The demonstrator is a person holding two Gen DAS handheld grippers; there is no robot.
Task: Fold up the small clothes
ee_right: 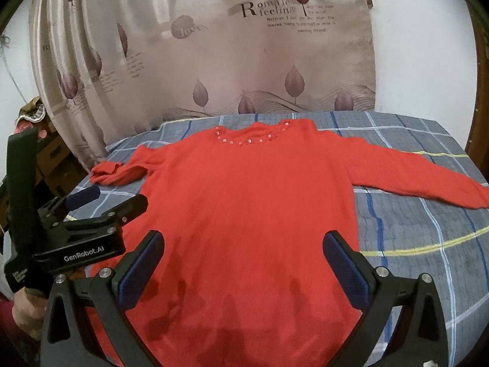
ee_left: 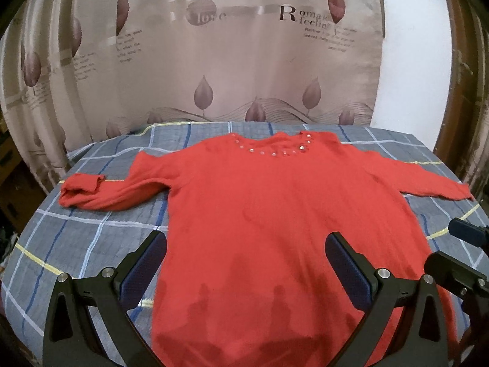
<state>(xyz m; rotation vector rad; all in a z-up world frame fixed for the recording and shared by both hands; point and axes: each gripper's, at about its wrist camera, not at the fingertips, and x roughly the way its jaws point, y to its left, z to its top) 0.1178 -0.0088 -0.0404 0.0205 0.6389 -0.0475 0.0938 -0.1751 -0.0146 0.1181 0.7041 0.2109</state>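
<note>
Left wrist view: my left tool (ee_left: 246,260) gapes wide, empty, over the red sweater (ee_left: 269,214), flat on the plaid bed (ee_left: 76,235). Right tool (ee_right: 244,260) equally wide, holding nothing. Hem cut off at six o'clock; cuff folded at nine.

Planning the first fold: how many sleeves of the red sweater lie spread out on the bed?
2. The left sleeve stretches out over the plaid bedcover, cuff doubled back. The right sleeve lies straight toward the opposite edge. Neither is hidden.
</note>
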